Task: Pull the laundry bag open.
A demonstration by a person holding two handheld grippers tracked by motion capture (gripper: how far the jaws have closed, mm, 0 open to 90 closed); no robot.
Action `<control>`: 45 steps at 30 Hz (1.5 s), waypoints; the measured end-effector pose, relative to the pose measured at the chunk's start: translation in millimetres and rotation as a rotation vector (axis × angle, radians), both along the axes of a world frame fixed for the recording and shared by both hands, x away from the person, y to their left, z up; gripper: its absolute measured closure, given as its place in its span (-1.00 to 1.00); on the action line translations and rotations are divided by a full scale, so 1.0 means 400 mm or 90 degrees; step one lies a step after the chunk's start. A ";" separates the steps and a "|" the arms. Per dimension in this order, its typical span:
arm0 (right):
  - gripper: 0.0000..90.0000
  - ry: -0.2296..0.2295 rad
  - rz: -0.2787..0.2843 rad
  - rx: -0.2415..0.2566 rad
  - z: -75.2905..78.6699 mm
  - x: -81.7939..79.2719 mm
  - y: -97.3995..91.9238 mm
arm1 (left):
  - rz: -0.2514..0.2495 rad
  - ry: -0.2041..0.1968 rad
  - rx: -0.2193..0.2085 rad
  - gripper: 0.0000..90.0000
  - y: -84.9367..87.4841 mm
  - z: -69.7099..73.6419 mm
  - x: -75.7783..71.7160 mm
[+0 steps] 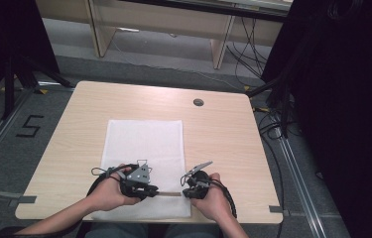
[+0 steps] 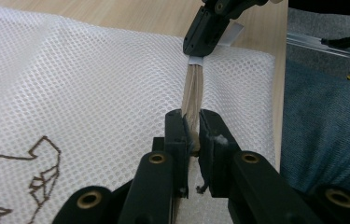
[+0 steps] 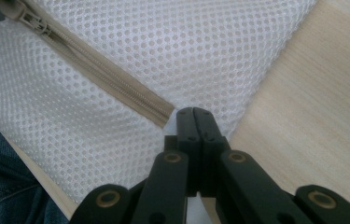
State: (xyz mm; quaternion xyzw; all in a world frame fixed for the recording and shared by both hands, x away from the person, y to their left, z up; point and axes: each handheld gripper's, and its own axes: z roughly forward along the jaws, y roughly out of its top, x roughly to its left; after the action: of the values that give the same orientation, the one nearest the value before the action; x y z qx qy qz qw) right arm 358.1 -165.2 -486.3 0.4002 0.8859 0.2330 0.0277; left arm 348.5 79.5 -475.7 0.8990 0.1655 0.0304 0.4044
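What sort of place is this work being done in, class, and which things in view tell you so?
Probably a lab or recording room: black stands flank a wooden table, loose cables run over the grey floor, and a number five is taped there.

Both forearms come in low and side by side, each hand wrapped around its tool. The left claw (image 1: 153, 191) points toward the right claw (image 1: 187, 191), its jaws nearly closed with a narrow gap between them. The right claw's jaws are pressed fully together, tip aimed back at the left.
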 end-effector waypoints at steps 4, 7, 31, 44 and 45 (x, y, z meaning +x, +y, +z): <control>1.00 -0.003 0.007 0.000 -0.001 0.002 -0.001 | -0.001 -0.002 0.000 0.82 0.000 0.000 0.000; 1.00 0.000 -0.001 0.000 0.000 0.000 0.000 | -0.003 -0.003 0.001 0.82 0.001 0.000 0.000; 1.00 0.000 -0.001 0.000 0.000 0.000 0.000 | 0.007 -0.003 0.001 0.82 0.030 0.003 -0.004; 1.00 0.001 -0.002 -0.002 0.000 -0.001 0.001 | 0.002 -0.004 0.005 0.82 0.032 0.006 -0.005; 1.00 0.000 -0.002 -0.002 0.000 -0.001 0.001 | 0.003 -0.005 0.010 0.82 0.032 0.006 -0.005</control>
State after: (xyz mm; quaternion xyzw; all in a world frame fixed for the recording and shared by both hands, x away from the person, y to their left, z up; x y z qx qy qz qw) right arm 357.6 -164.7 -486.4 0.4016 0.8855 0.2319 0.0289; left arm 346.6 92.4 -473.2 0.9017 0.1654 0.0363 0.3979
